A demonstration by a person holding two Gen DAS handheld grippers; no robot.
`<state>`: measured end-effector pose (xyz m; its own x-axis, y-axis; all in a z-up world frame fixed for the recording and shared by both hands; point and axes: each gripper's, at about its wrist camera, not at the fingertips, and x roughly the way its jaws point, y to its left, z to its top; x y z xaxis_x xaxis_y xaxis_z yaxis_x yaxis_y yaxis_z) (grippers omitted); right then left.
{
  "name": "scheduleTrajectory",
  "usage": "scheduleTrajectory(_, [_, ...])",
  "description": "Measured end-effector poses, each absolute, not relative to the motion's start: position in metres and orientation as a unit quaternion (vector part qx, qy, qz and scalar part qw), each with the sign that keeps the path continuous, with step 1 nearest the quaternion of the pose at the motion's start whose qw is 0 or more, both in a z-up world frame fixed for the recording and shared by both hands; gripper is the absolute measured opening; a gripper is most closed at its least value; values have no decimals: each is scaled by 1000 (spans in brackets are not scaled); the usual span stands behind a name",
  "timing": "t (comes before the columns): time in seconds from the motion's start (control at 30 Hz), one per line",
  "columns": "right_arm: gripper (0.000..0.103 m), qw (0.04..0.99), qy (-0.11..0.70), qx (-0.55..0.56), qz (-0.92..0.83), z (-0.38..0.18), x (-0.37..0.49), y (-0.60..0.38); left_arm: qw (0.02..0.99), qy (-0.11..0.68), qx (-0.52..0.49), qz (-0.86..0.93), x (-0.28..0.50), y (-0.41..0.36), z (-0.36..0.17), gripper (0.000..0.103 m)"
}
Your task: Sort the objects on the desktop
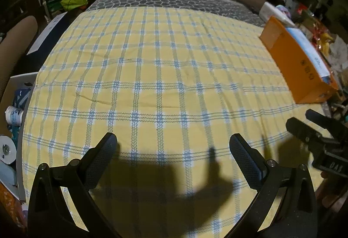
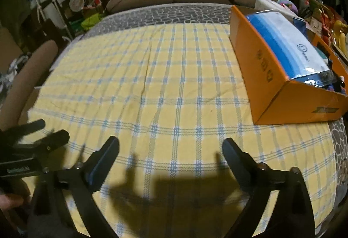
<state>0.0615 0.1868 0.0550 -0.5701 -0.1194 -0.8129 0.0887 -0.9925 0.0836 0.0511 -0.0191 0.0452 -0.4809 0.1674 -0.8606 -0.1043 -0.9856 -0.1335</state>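
Both of your claws hang low over the near edge of the tabletop (image 1: 152,64), which is covered by a yellow and blue checked cloth (image 2: 152,85). Your left claw (image 1: 174,151) is spread wide with nothing between its pads, and your right claw (image 2: 170,154) is spread just as wide and equally empty. In the left wrist view the right claw sits at about 3 o'clock; in the right wrist view the left claw sits at about 9 o'clock, so the 2 are side by side.

No loose object shows on the cloth. What there is to sort sits in the orange box (image 2: 271,77) at about 2 o'clock from your right claw, on the tabletop's right edge. Its near wall is cut low, and a blue and white packet (image 2: 289,46) lies on top inside, with darker items under it that I cannot identify.

I judge the packet to be light, soft and slick: its wrap looks glossy, so pads could slide on a flat face. Take it by a long edge or a corner, where the film can bunch between the pads, and close gently enough not to crush what is inside. The box looks like stiff card and probably light, so it may skid on the cloth if you push against it; steadying its near wall with your left claw would likely help.
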Motion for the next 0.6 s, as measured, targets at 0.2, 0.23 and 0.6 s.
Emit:
scheduleTrajectory(0.2, [102, 45, -9, 470, -882, 33, 51, 183, 64, -25, -510, 858, 43, -19, 24, 103])
scheduleTrajectory(0.23, [102, 43, -8, 471, -881, 31, 48, 183, 61, -24, -511, 857, 40, -20, 19, 103])
scheduleTrajectory(0.6, [103, 7, 15, 467, -884, 11, 33, 183, 37, 2, -494, 869, 24, -6, 12, 103])
